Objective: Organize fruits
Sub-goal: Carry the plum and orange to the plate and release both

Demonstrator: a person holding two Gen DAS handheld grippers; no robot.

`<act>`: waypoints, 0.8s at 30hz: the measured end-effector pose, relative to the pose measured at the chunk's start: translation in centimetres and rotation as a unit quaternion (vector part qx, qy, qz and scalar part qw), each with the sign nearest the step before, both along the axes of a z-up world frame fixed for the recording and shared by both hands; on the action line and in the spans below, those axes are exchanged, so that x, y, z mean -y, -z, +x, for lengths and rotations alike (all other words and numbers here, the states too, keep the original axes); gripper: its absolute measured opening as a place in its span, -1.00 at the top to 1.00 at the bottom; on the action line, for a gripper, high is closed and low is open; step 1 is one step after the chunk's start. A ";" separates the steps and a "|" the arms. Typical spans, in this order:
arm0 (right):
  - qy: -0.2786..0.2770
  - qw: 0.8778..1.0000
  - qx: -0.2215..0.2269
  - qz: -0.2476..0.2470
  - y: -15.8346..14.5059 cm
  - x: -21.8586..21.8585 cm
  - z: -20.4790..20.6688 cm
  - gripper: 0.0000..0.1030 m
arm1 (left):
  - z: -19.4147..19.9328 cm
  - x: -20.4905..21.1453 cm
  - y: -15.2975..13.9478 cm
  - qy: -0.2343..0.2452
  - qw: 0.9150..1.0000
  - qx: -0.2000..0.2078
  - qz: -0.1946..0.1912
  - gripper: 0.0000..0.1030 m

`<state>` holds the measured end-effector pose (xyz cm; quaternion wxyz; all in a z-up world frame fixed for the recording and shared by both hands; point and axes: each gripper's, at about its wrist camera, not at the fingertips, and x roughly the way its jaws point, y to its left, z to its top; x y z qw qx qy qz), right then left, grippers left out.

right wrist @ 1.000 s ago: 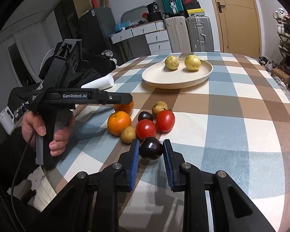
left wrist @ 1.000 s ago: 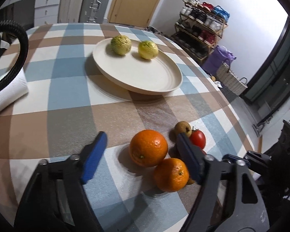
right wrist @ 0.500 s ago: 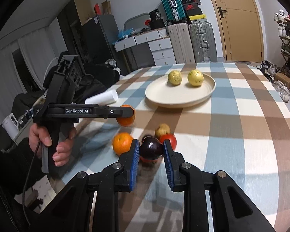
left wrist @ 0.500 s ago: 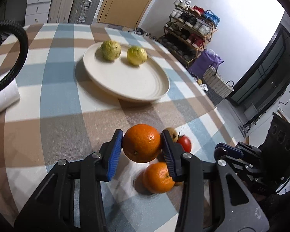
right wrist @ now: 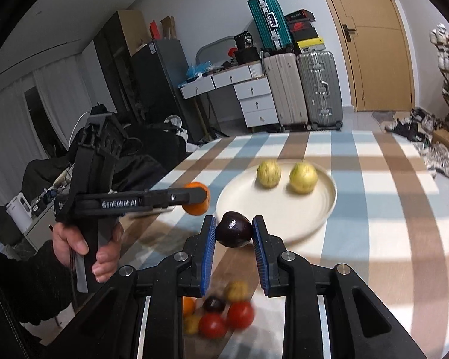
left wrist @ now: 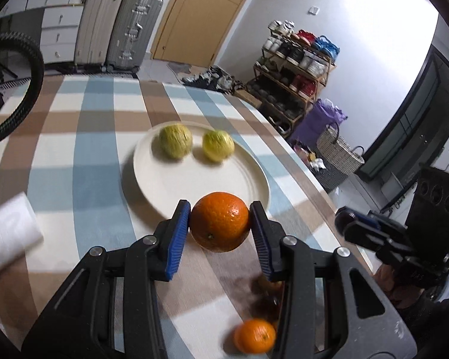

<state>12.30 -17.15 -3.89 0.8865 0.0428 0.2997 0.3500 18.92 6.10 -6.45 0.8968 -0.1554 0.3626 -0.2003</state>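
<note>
Between the blue pads of the left gripper [left wrist: 220,227] there's a big orange [left wrist: 219,222], pinched on both sides and held up off the checked tablecloth [left wrist: 83,161], right in front of the near rim of the cream plate [left wrist: 164,185]. Same deal on the other side: the right gripper [right wrist: 234,231] is clamped on a dark plum [right wrist: 234,229], also in the air just short of the plate. Two yellow-green fruits [right wrist: 268,173] sit side by side toward the plate's far side. The rest of the pile is down on the cloth below the grippers, kinda blurry: two red tomatoes [right wrist: 239,314], a second orange [left wrist: 254,335] and some small yellowish and dark ones. A white paper roll [left wrist: 6,233] lies off to the left.
</note>
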 end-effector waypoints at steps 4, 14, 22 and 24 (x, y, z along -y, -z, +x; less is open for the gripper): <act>-0.001 1.000 0.004 0.001 -1.3 -0.6 3.3 0.51 | 2.2 0.0 -0.8 -0.005 1.000 0.010 0.008 0.26; -0.016 0.999 -0.007 0.032 -2.5 -2.5 12.7 0.51 | 7.4 0.9 0.8 -0.046 0.998 -0.013 0.051 0.26; -0.009 0.998 -0.065 0.020 0.5 -4.4 19.3 0.51 | 9.8 0.6 3.4 -0.066 0.996 -0.026 0.050 0.26; -0.009 0.997 -0.081 0.007 1.7 -5.1 20.4 0.51 | 10.2 0.8 3.9 -0.065 0.996 -0.023 0.061 0.26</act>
